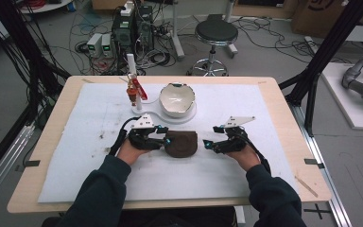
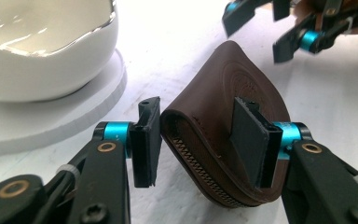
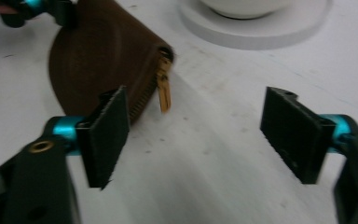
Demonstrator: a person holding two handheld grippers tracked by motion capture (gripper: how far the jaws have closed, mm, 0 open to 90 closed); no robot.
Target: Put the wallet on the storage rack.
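A brown leather zip pouch (image 1: pixel 181 144) lies on the white mat in the middle of the table. My left gripper (image 1: pixel 166 138) is at its left end. In the left gripper view the two pads clasp that end of the pouch (image 2: pixel 214 93), which arches up between them, so the left gripper (image 2: pixel 198 121) is shut on it. My right gripper (image 1: pixel 209 142) is just right of the pouch with its jaws wide apart. In the right gripper view nothing is between the jaws of the right gripper (image 3: pixel 196 93), and the tan zip pull (image 3: pixel 164 93) hangs ahead at the corner of the pouch (image 3: pixel 102 51).
A white bowl (image 1: pixel 176 99) sits on a round white base (image 1: pixel 189 116) just behind the pouch. Left of it is a small stand with a red and orange object (image 1: pixel 133 91). The white mat (image 1: pixel 264 156) covers most of the wooden table.
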